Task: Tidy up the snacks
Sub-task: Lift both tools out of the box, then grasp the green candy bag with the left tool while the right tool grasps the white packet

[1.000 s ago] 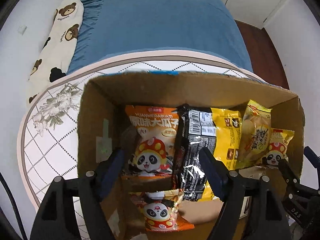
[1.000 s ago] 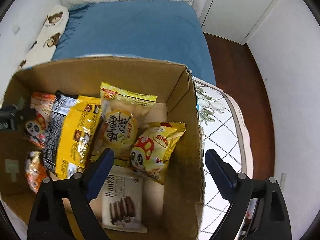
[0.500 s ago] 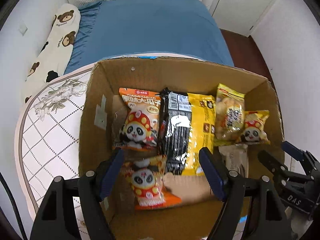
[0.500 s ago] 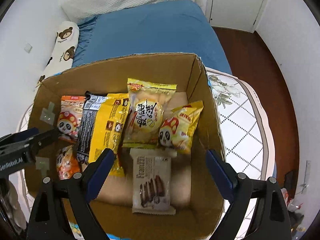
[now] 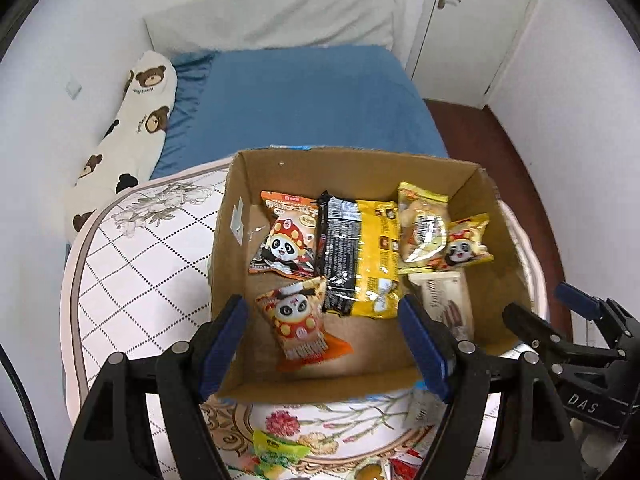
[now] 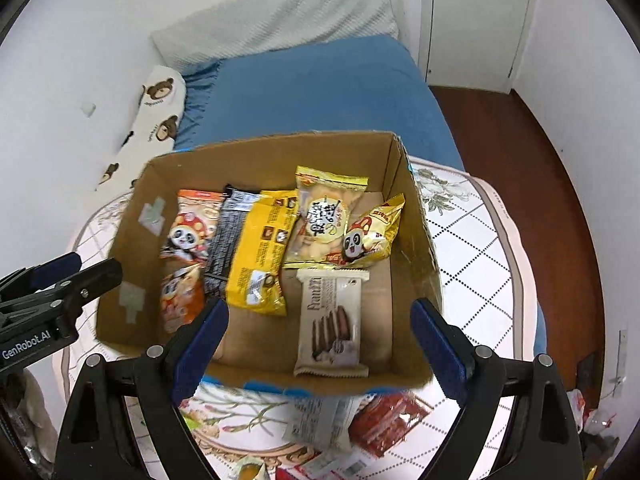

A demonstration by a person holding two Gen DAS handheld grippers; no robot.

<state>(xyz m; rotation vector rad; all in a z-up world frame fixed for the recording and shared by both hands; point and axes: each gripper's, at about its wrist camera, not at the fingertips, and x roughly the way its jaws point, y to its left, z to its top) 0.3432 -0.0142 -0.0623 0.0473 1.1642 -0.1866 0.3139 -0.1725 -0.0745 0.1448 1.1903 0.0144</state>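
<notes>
1. Left wrist view: the left claw (image 5: 324, 340) is spread wide with nothing in it, low in the frame, over the near edge of the cardboard box (image 5: 360, 162).
2. The box sits on the surface (image 5: 132, 264), which has a white cloth with dotted lines and flowers.
3. Inside the box, an orange panda bag (image 5: 286, 236) lies at the upper left and a second panda bag (image 5: 300, 324) lies just below it.
4. A black and yellow pack (image 5: 356, 258) lies in the middle of the box, touching the top orange bag.
5. Right wrist view: the right claw (image 6: 320, 336) is also spread wide and holds nothing, low in the frame by the near wall of the box.
6. A yellow cookie bag (image 6: 326, 218) and a small yellow panda bag (image 6: 370, 236) lie at the upper right of the box.
7. A white wafer pack (image 6: 332, 322) lies below them, between the claw's two fingers in the picture.
8. A red packet (image 6: 388, 420) lies on the surface outside the box, at the bottom of the frame.
9. A blue bed (image 6: 312, 92) is behind the box, at the top.
</notes>
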